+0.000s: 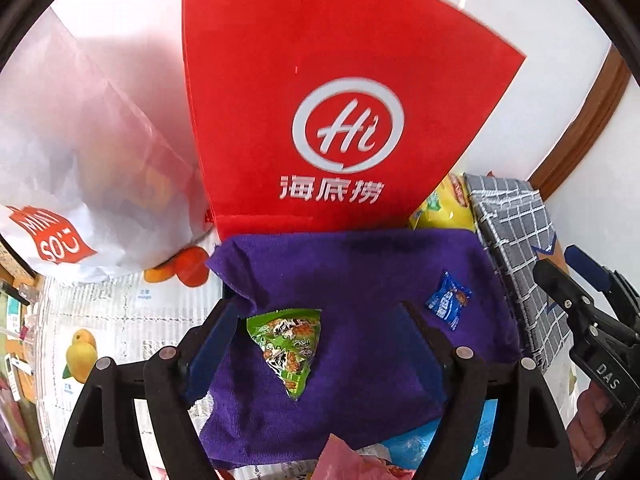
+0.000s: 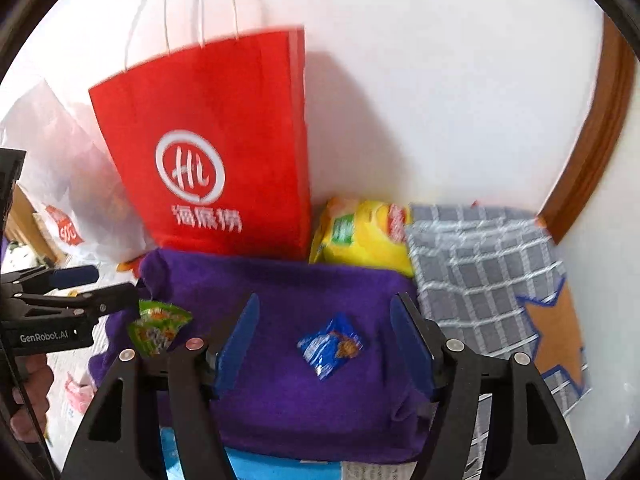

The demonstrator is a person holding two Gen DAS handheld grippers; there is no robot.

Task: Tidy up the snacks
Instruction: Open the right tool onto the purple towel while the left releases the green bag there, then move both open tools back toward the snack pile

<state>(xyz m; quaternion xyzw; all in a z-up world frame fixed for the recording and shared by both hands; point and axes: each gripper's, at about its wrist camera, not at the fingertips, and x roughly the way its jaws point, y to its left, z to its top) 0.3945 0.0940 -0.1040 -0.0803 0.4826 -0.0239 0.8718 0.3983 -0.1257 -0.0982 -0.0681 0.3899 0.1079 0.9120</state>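
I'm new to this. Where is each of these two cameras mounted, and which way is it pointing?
Left wrist view: sits on the left gripper, looking forward and down between its open blue fingers at a green snack packet on a purple cloth; the right gripper shows at the right edge.
Right wrist view: sits on the right gripper, looking down at a blue snack packet; the left gripper and a hand show at left.
Shared: both packets, the cloth, the red paper bag, the grey checked cloth.

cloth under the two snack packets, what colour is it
Purple; the cloth shows best in the right wrist view.
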